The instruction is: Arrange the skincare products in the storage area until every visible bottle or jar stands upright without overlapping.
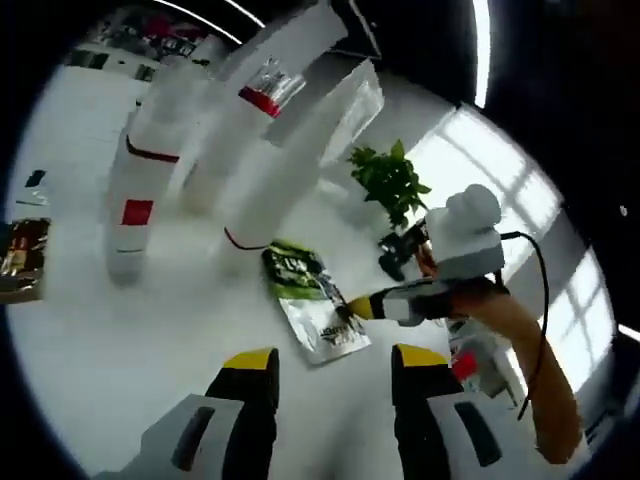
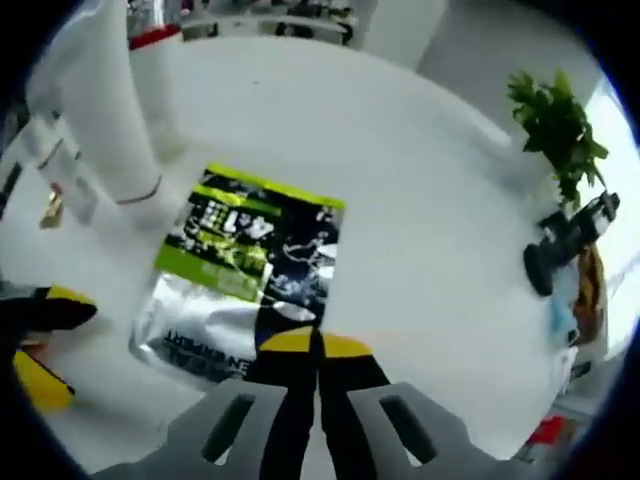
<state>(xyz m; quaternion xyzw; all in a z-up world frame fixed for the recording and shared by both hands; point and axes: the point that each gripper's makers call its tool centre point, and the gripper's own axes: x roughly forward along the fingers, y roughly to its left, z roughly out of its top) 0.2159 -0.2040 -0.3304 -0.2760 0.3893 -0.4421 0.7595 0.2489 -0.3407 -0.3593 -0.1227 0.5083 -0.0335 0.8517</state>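
Two grippers work over a white counter [image 1: 120,350]. In the left gripper view, the left gripper [image 1: 335,365] hovers above the counter with its yellow-tipped jaws spread apart and nothing between them. Beyond it stand several white bottles [image 1: 240,150] with red bands, upright and grouped close together at the far left. A silver and green sachet [image 1: 312,300] lies flat on the counter just near of the bottles. The right gripper [image 1: 362,308], held by a person's hand [image 1: 500,310], reaches in from the right with its yellow tip at the sachet's right edge. A green plant [image 1: 388,180] stands farther back on the right.

In the right gripper view, the right gripper [image 2: 316,346] has its jaws pressed together at the near edge of the sachet [image 2: 250,270]; whether they pinch the sachet cannot be told. White bottles [image 2: 105,100] stand at the far left, and the plant [image 2: 555,125] at the far right.
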